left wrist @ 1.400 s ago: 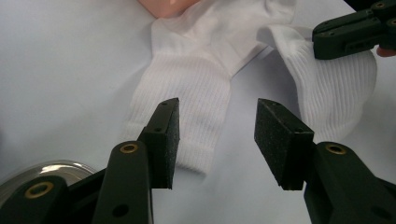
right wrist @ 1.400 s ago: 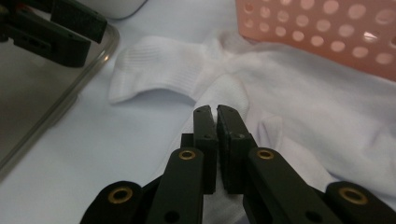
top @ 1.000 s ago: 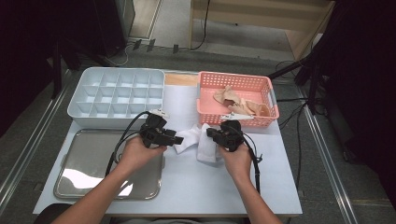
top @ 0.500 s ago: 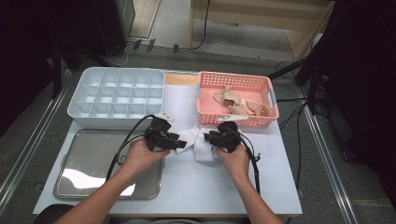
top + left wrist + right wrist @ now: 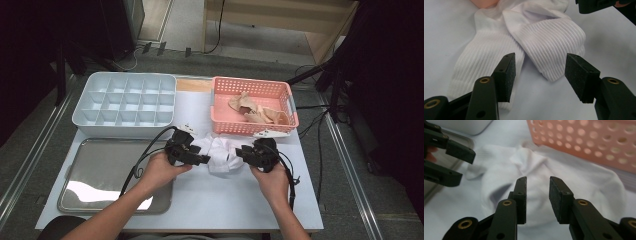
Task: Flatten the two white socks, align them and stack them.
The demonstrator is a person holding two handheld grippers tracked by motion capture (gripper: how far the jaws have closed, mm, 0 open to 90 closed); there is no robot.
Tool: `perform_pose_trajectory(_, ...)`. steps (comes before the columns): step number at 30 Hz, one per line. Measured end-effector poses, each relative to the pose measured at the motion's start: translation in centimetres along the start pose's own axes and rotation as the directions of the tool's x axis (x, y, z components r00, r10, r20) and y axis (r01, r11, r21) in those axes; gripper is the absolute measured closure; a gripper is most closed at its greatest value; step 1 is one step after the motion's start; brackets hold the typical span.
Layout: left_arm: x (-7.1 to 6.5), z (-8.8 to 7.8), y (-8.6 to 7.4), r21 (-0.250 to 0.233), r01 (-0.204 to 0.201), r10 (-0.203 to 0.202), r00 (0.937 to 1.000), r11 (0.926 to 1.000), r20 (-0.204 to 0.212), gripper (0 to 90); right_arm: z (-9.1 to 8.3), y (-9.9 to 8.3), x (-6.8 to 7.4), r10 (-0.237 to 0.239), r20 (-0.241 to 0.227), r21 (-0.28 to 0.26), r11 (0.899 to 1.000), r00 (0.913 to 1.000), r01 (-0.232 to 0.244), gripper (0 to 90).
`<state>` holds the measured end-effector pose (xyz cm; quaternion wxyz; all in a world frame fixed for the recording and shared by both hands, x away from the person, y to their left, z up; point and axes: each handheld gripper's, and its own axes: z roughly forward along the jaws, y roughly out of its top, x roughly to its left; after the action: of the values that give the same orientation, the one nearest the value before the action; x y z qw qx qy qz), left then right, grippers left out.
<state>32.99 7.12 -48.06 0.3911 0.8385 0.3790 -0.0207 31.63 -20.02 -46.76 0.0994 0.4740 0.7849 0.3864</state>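
Ribbed white socks [image 5: 220, 154] crumpled, soft folds. Left gripper [image 5: 204, 160] just spread wide, nothing pinched. Right gripper [image 5: 241, 152] jaws parted, nothing between, above sock.

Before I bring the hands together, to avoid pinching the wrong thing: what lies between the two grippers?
A crumpled pair of white socks on the table, between left gripper and right gripper, in the high view.

Bright overhead light whitens the bench [image 5: 210, 200] and glares off the steel tray [image 5: 95, 190], while the surroundings stay dark and gripper views soften at close range.
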Motion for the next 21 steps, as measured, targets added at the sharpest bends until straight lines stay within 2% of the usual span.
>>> perform_pose_trajectory(5, -0.4, 0.8, 0.3, 0.000, -0.018, 0.018, 0.9998, 0.9998, 0.004, 42.0, -0.4, -1.7, -1.0, 0.026, 0.023, 0.003, 1.000, 0.9994, -0.026, 65.6)
perform_pose_trajectory(9, -0.7, 1.6, 0.5, 0.005, -0.033, 0.033, 0.9994, 0.9994, 0.002, 41.9, 0.0, -2.3, -0.5, 0.019, 0.022, 0.012, 1.000, 0.9996, -0.020, 63.8)
perform_pose_trajectory(13, -0.6, 2.6, 0.5, 0.010, -0.042, 0.042, 0.9991, 0.9991, -0.007, 42.2, 0.8, -2.7, 0.1, -0.006, 0.015, 0.020, 1.000, 0.9999, 0.006, 62.0)
perform_pose_trajectory(16, -0.4, 3.4, 0.4, 0.027, -0.041, 0.041, 0.9991, 0.9988, -0.011, 43.2, 1.9, -2.9, 0.0, -0.014, 0.031, 0.044, 0.999, 0.9994, 0.012, 60.7)
perform_pose_trajectory(21, -0.3, 4.5, 0.1, 0.061, -0.058, 0.061, 0.9974, 0.9965, -0.038, 46.3, 3.0, -3.2, 0.0, -0.018, 0.052, 0.051, 0.999, 0.9985, 0.015, 59.5)
